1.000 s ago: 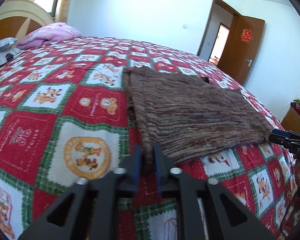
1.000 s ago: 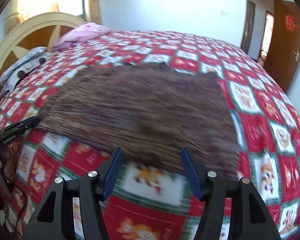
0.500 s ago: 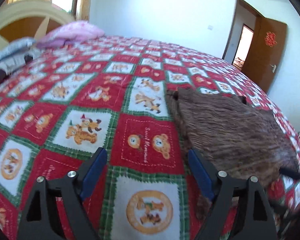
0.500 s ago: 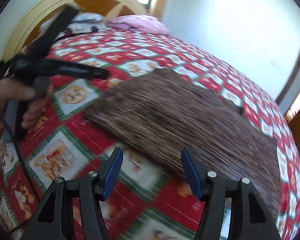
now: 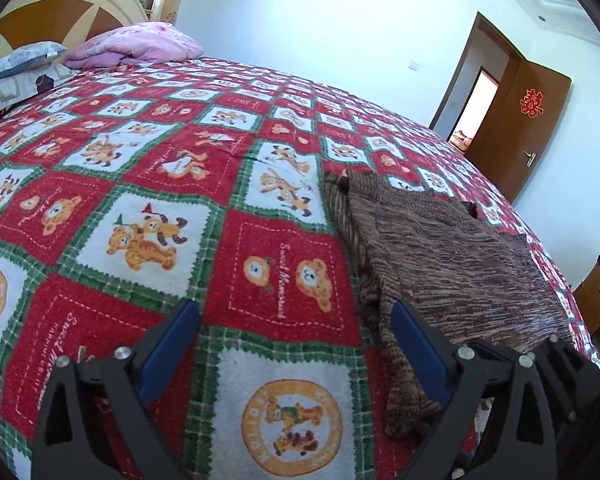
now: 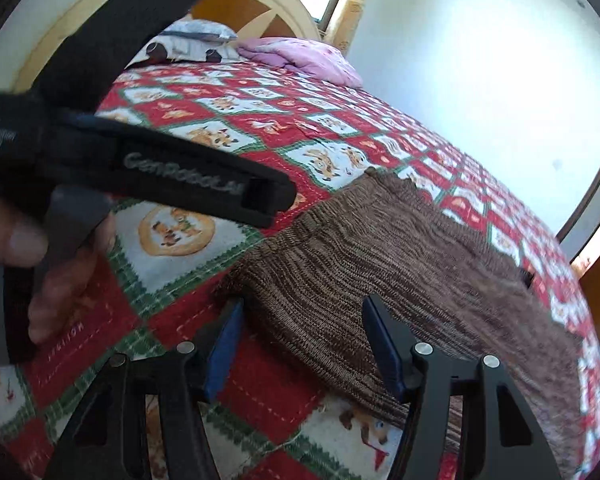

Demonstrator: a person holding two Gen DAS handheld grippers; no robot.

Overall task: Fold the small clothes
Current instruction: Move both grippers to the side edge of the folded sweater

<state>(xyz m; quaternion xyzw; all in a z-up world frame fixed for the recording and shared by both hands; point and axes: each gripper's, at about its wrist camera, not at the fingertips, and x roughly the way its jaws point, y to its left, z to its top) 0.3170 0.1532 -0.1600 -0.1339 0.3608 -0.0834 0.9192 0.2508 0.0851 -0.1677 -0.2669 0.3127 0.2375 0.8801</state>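
Bed: a wide bedspread (image 5: 148, 168) covers it, a patchwork of red and white squares with green plaid borders and cartoon bears; one red square reads "Sweet Memories".
Garment: a brown knit (image 5: 440, 256) lies flat on the bedspread towards the right side in the left view, its near edge rumpled into folds; in the right view it (image 6: 380, 276) spreads from the centre to the right edge.
Left gripper: left gripper (image 5: 296, 344) hovers low over the bedspread with its jaws wide apart and nothing between them; its right finger sits just beside the knit's rumpled near corner. In the right view it (image 6: 268, 200) shows from the side, held in a hand (image 6: 40, 248), above the bedspread just left of the knit.
Right gripper: right gripper (image 6: 302, 340) is spread wide, empty, with the knit's near left corner lying between its blue pads (image 6: 224, 340); whether they touch the fabric cannot be told.
Head of bed: a pink pillow (image 5: 136, 46) and a grey patterned pillow (image 5: 20, 60) rest against a curved cream and brown headboard (image 5: 60, 12).
Walls: pale, with bright window light above the headboard.
Door: a brown door (image 5: 520, 124) stands open at the far right, a red emblem (image 5: 532, 103) on it, a lit doorway beside it.
Right edge: a wooden cabinet (image 5: 598, 300) stands beside the bed.
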